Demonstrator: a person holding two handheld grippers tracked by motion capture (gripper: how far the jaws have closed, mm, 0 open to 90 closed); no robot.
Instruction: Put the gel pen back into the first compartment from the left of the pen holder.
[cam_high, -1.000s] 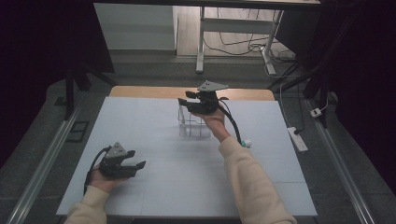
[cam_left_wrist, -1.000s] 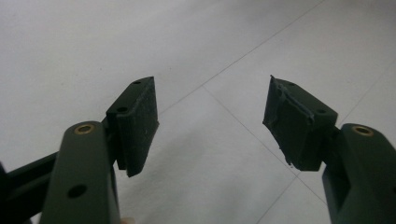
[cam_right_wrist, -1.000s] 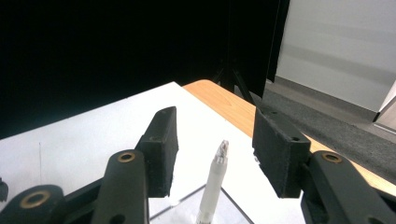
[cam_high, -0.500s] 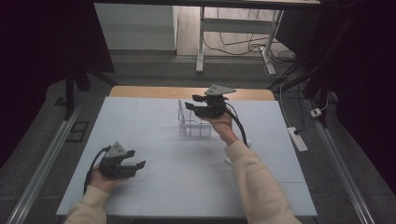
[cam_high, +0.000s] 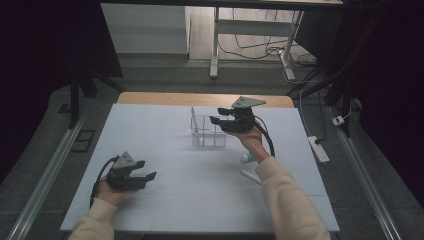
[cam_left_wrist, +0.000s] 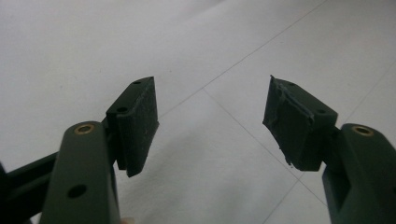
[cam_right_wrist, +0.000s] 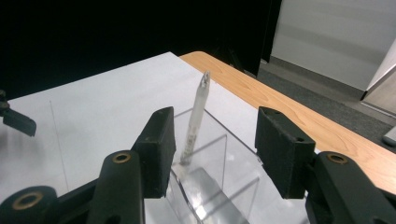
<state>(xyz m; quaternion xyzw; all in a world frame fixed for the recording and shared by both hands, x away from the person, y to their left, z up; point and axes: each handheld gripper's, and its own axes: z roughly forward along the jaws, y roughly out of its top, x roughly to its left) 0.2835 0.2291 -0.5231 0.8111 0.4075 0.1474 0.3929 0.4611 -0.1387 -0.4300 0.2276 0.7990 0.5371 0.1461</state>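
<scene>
A clear plastic organiser box with open-topped compartments stands toward the far middle of the white-covered bench. A slim pale pen-like stick stands nearly upright in one compartment, leaning against its wall. The right gripper hovers just above the box's right side, its black jaws parted with nothing between them; in the right gripper view the stick rises between the jaws but farther off, apart from both. The left gripper, also released and empty, rests low near the bench's front left, well apart from the box. Two more small pale items lie on the bench beside the right forearm. The light box could easily tip or slide, judging by its thin walls, if the hovering jaws clip its rim or the stick.
</scene>
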